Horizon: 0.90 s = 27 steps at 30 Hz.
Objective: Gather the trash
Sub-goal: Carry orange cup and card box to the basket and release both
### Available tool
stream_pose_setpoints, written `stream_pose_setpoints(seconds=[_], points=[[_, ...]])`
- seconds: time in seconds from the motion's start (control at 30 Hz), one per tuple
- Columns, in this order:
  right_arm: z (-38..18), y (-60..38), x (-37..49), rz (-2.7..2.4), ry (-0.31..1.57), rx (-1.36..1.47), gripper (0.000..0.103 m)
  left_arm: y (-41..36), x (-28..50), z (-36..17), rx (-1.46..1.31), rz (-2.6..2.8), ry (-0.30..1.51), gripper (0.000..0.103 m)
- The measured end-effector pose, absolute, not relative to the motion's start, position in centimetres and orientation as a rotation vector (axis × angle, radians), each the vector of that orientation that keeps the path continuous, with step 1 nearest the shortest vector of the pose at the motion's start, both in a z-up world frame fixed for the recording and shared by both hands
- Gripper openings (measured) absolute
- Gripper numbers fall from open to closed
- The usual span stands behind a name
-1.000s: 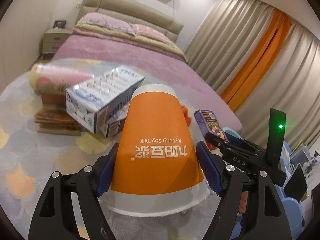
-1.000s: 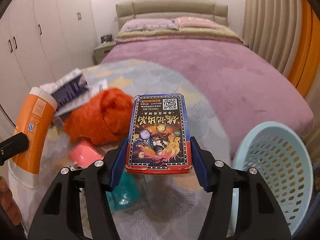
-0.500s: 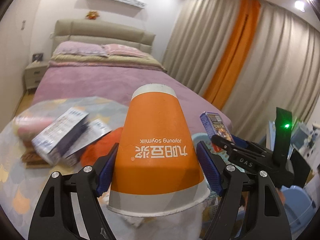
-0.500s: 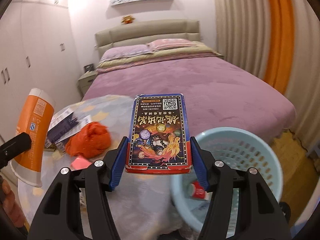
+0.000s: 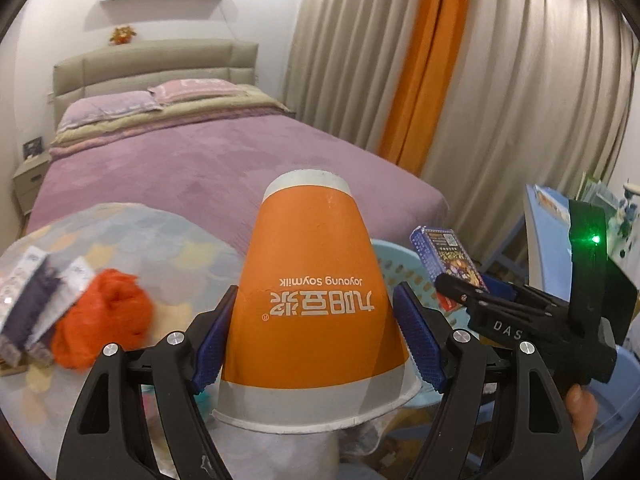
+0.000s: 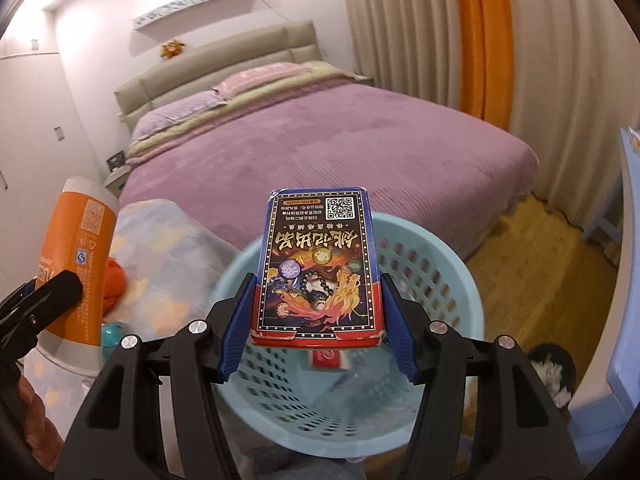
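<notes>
Orange paper cup [image 5: 316, 312], upside down, clamped between left tongs [image 5: 316, 334] above table [image 5: 168, 236]. Dark card box [image 6: 318, 272] clamped in right tongs [image 6: 316, 326], directly over pale blue basket [image 6: 432, 280]. Red packet [image 6: 328, 360] inside basket. Orange bag [image 5: 100, 320] on table, bed [image 5: 208, 160] behind.

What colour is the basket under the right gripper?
Light blue basket, perforated walls; clearest in the right wrist view.
</notes>
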State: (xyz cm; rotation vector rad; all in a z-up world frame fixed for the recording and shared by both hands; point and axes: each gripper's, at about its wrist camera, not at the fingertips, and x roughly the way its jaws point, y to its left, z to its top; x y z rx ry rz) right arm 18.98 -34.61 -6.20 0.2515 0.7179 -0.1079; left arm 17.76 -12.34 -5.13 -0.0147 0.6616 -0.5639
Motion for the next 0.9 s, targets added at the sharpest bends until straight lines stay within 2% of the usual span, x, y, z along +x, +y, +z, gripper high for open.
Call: stream_pose_setpoints(seconds=[0.27, 0.33, 0.6, 0.67, 0.73, 0.9], points=[[-10.1, -37.3, 19.7, -0.18, 0.83, 0.3, 0.057, -16.8, 19.8, -8.3, 0.003, -0.591, 0.753, 0.073], [-11.2, -38.1, 19.9, -0.198, 0.865, 0.32, 0.057, -17.6, 20.3, -9.2, 0.006, -0.6, 0.788, 0.056], [-14.1, -39.5, 20.3, -0.213, 0.93, 0.358, 0.057, -19.7, 21.6, -12.6, -0.005, -0.631, 0.896, 0.056], [-14.8, -39.7, 20.5, -0.212, 0.945, 0.367, 0.058, -19.6, 21.6, -12.9, -0.01, -0.632, 0.903, 0.061], [-15.2, -39.9, 20.6, -0.206, 0.951, 0.378, 0.058, -19.4, 21.3, -12.7, -0.018, -0.638, 0.901, 0.071], [-15.1, -39.9, 20.7, -0.195, 0.949, 0.392, 0.063, -18.0, 20.2, -11.8, -0.027, -0.634, 0.873, 0.078]])
